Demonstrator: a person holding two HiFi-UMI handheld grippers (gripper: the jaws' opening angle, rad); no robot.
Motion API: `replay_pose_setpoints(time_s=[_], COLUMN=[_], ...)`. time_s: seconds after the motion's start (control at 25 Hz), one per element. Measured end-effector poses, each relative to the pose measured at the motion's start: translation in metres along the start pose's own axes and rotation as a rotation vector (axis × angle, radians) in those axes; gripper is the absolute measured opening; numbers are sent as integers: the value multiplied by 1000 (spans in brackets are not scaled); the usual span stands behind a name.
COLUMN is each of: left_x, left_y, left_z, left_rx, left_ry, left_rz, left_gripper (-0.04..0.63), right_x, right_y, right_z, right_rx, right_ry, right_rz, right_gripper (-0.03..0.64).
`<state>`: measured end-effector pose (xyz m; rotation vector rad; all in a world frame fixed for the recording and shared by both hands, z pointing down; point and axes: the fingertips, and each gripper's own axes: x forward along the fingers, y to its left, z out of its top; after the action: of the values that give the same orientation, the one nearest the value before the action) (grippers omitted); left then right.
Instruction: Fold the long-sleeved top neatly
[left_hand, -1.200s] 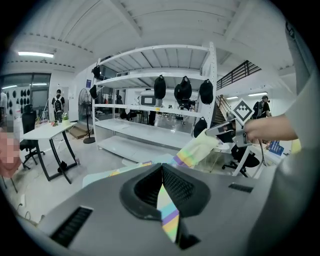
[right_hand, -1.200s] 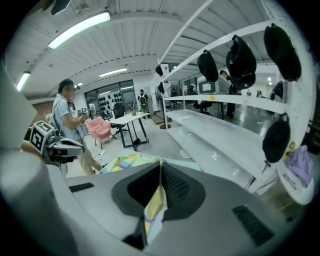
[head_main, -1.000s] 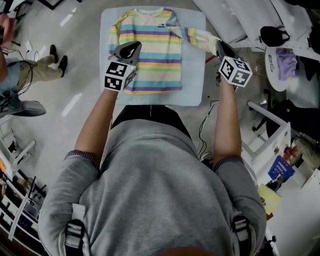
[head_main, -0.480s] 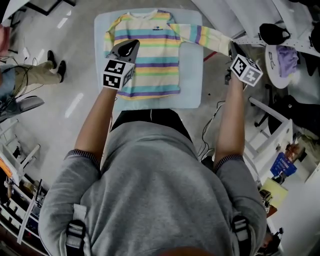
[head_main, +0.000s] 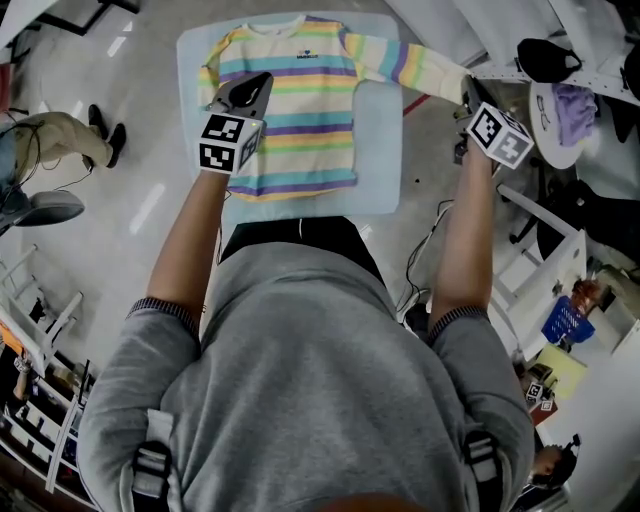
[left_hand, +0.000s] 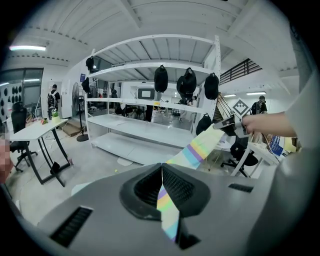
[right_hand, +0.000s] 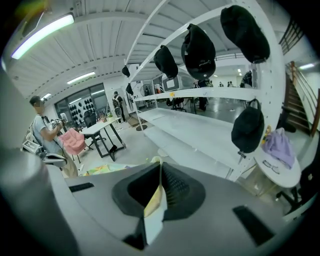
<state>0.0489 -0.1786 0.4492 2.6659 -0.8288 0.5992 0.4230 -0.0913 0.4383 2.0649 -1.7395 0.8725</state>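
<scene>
A long-sleeved top (head_main: 300, 110) with pastel stripes lies face up on a light blue table (head_main: 385, 160). My left gripper (head_main: 262, 80) rests over the top's left side, shut on a fold of striped fabric (left_hand: 167, 210). The right sleeve (head_main: 415, 68) is stretched out past the table's right edge. My right gripper (head_main: 466, 92) is shut on the sleeve's pale cuff (right_hand: 154, 205). In the left gripper view the taut sleeve (left_hand: 197, 150) runs off to the right gripper (left_hand: 227, 125). The left sleeve is mostly hidden under my left gripper.
A person (head_main: 50, 135) stands on the floor left of the table. On the right are a round white table with a purple cloth (head_main: 565, 105), a black cap (head_main: 548, 62) and white chairs (head_main: 540, 270). Cables (head_main: 420, 250) trail beside the table.
My right gripper has moved out to the right, drawing the sleeve straight past the table's edge. My left gripper has shifted a little left on the top.
</scene>
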Motion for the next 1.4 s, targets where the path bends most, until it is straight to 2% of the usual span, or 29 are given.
replay_pose_setpoints(time_s=[0.4, 0.8, 1.04, 1.4], left_x=[1, -13, -26, -39], left_y=[41, 88, 118, 162], left_z=[15, 9, -4, -38], left_rx=[-1, -41, -64, -118], left_ry=[-47, -69, -71, -51], left_rz=[33, 77, 114, 161], left_gripper=[18, 18, 18, 18], right_x=[29, 66, 99, 175], right_y=[79, 207, 277, 356], right_z=[26, 36, 10, -44], right_rx=[54, 36, 0, -19], right_ry=[-37, -32, 22, 106], right_rz=[128, 313, 421, 489], right_gripper=[20, 20, 20, 20])
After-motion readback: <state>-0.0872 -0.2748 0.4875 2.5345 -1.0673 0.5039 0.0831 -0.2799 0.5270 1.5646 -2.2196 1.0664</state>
